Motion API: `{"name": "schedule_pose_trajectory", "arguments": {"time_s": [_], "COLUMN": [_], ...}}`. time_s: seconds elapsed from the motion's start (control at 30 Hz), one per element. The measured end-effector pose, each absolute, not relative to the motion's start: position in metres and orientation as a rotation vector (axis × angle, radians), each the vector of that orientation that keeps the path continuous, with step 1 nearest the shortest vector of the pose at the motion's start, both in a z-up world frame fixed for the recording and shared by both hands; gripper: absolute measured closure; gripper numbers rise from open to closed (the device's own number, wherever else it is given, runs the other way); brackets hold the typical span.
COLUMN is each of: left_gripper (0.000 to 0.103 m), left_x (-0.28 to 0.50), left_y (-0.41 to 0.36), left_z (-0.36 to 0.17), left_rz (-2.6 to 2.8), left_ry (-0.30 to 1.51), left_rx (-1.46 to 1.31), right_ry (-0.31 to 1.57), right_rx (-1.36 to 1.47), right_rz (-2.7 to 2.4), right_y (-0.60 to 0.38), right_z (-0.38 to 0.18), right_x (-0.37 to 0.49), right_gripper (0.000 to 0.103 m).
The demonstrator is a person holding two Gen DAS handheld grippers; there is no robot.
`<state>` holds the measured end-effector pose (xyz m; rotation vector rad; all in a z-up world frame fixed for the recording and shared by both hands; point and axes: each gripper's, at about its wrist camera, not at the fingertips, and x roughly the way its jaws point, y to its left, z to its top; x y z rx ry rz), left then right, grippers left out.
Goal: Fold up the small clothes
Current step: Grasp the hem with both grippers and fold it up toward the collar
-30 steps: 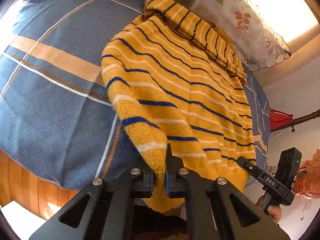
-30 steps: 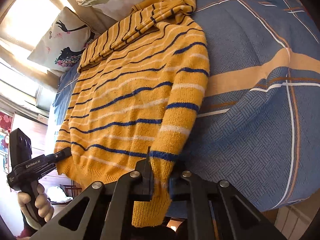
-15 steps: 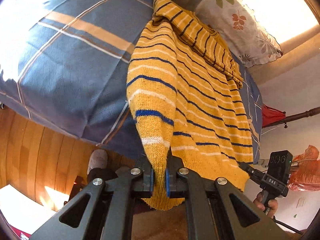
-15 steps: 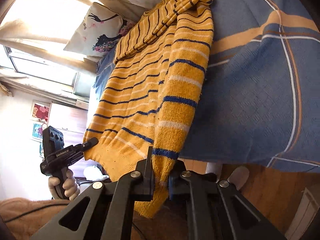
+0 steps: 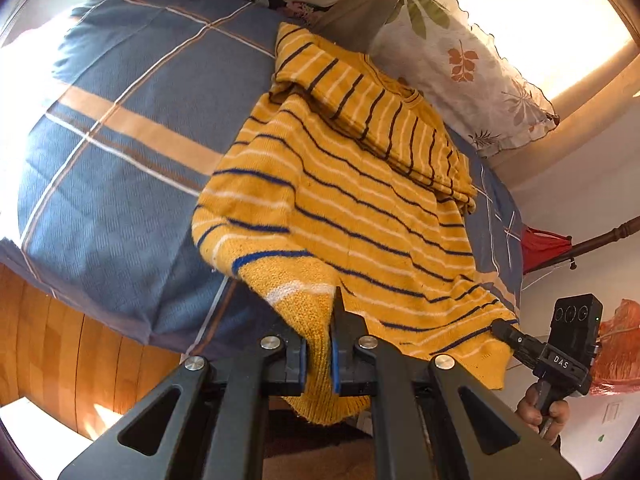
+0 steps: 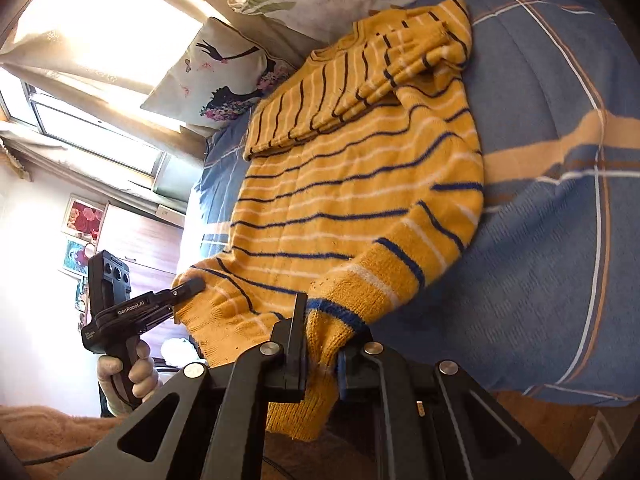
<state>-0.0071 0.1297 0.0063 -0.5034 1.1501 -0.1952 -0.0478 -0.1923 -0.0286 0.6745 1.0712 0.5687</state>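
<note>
A yellow knit sweater (image 5: 360, 208) with blue and white stripes lies on the blue plaid bed (image 5: 112, 168), its top part folded over near the pillows. It also shows in the right wrist view (image 6: 352, 184). My left gripper (image 5: 318, 354) is shut on one bottom corner of the sweater. My right gripper (image 6: 322, 364) is shut on the other bottom corner. Each gripper shows in the other's view: the right gripper (image 5: 504, 330) at the hem's right end and the left gripper (image 6: 188, 288) at its left end. The hem hangs off the bed edge between them.
Floral pillows (image 5: 460, 68) lie at the head of the bed, one with a dark figure print (image 6: 216, 76). A wooden floor (image 5: 60, 360) lies below the bed edge. A bright window (image 6: 92, 40) is at the back. A red cloth (image 5: 540, 248) hangs beyond the bed.
Both grippers, still holding the hem corners, have moved forward over the bed edge. The sweater's lower part has gone slack and bunches up toward the folded top.
</note>
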Motion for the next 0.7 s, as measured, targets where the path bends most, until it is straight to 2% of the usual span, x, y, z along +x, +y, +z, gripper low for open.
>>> {"name": "schedule_pose_trajectory", "arguments": {"time_s": [0.27, 0.6, 0.63, 0.7], "left_gripper": [0.095, 0.095, 0.093, 0.087], "left_x": [0.087, 0.249, 0.26, 0.277], "left_y": [0.133, 0.128, 0.129, 0.134], "left_z": [0.032, -0.008, -0.011, -0.014], "left_rz": [-0.237, -0.288, -0.3, -0.355], "left_ry": [1.07, 1.143, 1.155, 1.163], "left_rx": [-0.452, -0.498, -0.515, -0.599], "right_ry": [0.999, 1.028, 1.032, 1.046], "right_rx": [0.723, 0.734, 0.731, 0.777], "right_rz": [0.546, 0.277, 0.254, 0.217], "right_y": [-0.198, -0.206, -0.208, -0.216], "right_z": [-0.002, -0.024, -0.028, -0.039], "right_x": [0.042, 0.185, 0.194, 0.212], "right_gripper": [0.091, 0.088, 0.087, 0.07]}}
